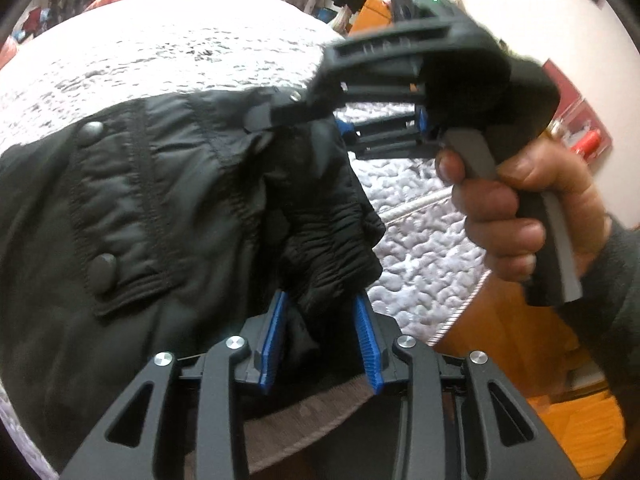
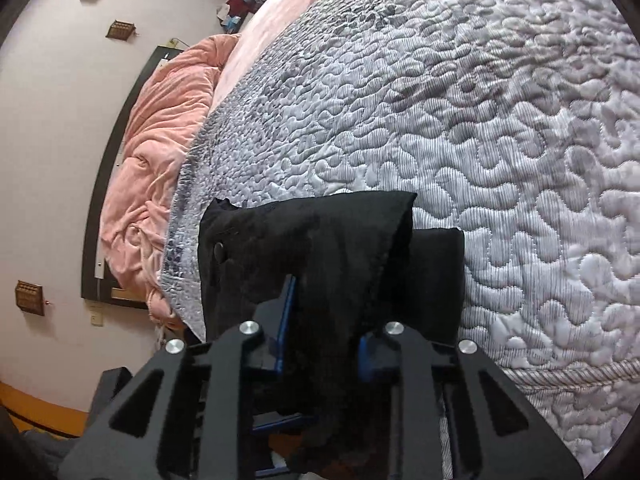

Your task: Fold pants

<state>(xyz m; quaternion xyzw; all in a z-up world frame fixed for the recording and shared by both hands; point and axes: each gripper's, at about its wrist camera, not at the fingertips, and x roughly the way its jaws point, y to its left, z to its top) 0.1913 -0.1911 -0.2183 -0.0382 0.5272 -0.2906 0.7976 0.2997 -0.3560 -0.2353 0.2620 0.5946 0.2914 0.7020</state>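
My left gripper [image 1: 320, 344] at the bottom centre of its frame and my right gripper [image 2: 326, 336] both clench the black pants [image 1: 160, 208], which hang over the grey quilt [image 2: 500, 140], so I should keep both grips level and lower the fabric evenly, I think.

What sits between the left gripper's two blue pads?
A bunched fold of the black pants fills the left gripper, seen in the left wrist view.

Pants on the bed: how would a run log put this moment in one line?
pants | held by left gripper and right gripper | over quilted bedspread | fold unfinished
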